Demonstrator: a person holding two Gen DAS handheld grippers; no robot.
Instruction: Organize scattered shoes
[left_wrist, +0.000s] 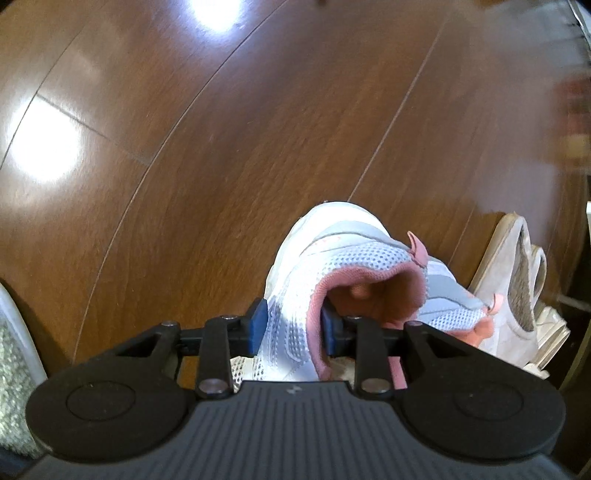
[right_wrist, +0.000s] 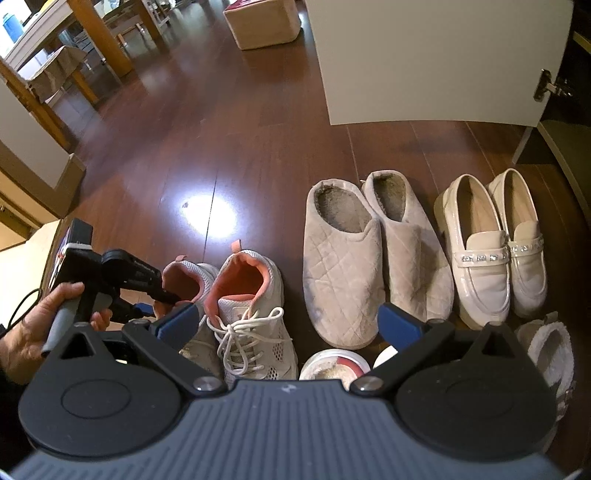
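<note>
The sneaker (left_wrist: 343, 280) in the left gripper (left_wrist: 295, 325) is white and pale-grey mesh with a pink collar and pull tab; the gripper's pads (left_wrist: 258, 325) are blue on black arms. Its mate (right_wrist: 251, 317) has white laces; the slippers (right_wrist: 340, 266) are beige, diamond-quilted; the loafers (right_wrist: 484, 258) are glossy cream; the floor (right_wrist: 184, 147) is reddish-brown wood.

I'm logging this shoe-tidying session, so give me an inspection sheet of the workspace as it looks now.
Surface: glossy brown wood floor, with light glare.
Job's things: grey-pink sneaker in left tongs, beside its mate; quilted slippers and cream loafers paired in a row.
Clutter: fluffy slipper and round pale item, partly hidden.
Grippers: left tongs pinch the sneaker's collar; right tongs open, empty.
Cables: dark cable near the hand.
Surroundings: white cabinet door, cardboard box, wooden table legs.
</note>
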